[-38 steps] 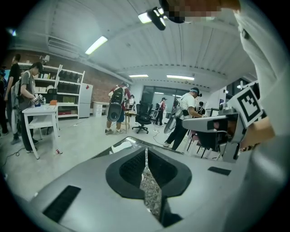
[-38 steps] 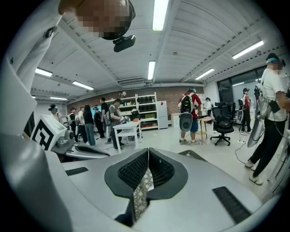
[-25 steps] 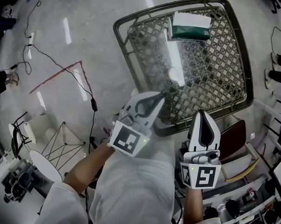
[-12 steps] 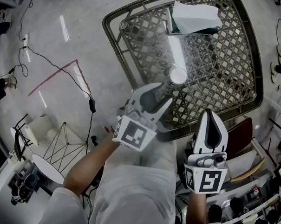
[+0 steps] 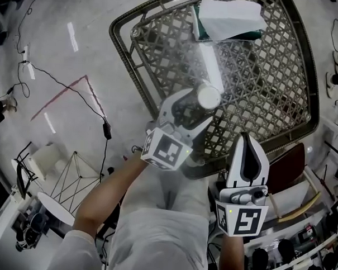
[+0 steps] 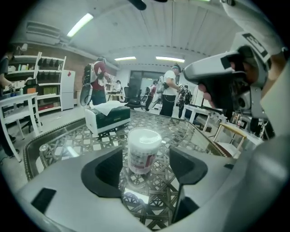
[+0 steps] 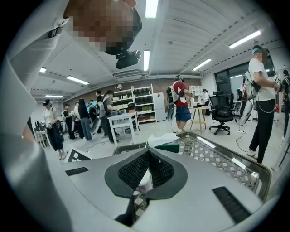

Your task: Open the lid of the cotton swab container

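Note:
The cotton swab container (image 5: pixel 208 97) is a white round jar with a white lid and a red label, standing upright on the glass-topped lattice table (image 5: pixel 125 51). My left gripper (image 5: pixel 197 109) is open; its jaws have just been opening. In the left gripper view the jar (image 6: pixel 143 151) stands in the gap just past the dark pads (image 6: pixel 106 171), and nothing touches it. My right gripper (image 5: pixel 246 139) is shut and empty, nearer me at the table's near edge, right of the jar. The right gripper (image 7: pixel 147 156) hides most of the jar in its own view.
A green tissue box (image 5: pixel 227 19) with white tissue sits at the table's far side, also in the left gripper view (image 6: pixel 108 118). A red chair (image 5: pixel 282 164) stands right of the table. A cable (image 5: pixel 102 117) lies on the floor to the left. People stand beyond the table (image 6: pixel 170 93).
The left gripper's jaws went from shut to wide open. It moved forward over the table until the jar stood at its tips. The right gripper stayed shut and shifted little.

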The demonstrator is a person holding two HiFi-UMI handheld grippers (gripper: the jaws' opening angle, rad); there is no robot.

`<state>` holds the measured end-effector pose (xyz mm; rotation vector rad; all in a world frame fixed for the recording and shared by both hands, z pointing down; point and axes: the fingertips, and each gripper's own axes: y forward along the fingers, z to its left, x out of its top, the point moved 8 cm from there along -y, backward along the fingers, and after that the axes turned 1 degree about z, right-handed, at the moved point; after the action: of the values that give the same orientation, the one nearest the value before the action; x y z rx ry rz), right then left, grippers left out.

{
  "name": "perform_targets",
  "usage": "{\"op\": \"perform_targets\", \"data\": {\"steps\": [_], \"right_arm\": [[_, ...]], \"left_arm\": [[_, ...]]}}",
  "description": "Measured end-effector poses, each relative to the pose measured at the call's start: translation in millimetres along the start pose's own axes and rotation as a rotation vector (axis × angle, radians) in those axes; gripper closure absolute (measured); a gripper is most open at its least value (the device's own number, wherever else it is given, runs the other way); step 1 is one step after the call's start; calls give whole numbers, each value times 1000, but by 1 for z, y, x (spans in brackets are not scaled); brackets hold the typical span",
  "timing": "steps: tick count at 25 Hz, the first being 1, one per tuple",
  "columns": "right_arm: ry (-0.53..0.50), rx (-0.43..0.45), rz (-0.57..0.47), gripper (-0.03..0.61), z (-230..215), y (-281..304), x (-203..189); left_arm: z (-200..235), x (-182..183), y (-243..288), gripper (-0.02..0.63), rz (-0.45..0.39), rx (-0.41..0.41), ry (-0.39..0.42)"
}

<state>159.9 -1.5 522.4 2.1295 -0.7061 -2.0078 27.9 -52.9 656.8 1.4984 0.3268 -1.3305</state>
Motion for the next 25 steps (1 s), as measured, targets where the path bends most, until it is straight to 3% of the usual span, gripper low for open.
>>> {"op": "perform_targets", "data": {"steps": [12, 25], "right_arm": [[4, -18, 8, 580, -14, -2, -5], [-9, -10, -8, 581, -14, -9, 3]], "left_arm": [[6, 0, 33, 334, -3, 28, 91], [3, 16, 28, 357, -7, 17, 94]]}}
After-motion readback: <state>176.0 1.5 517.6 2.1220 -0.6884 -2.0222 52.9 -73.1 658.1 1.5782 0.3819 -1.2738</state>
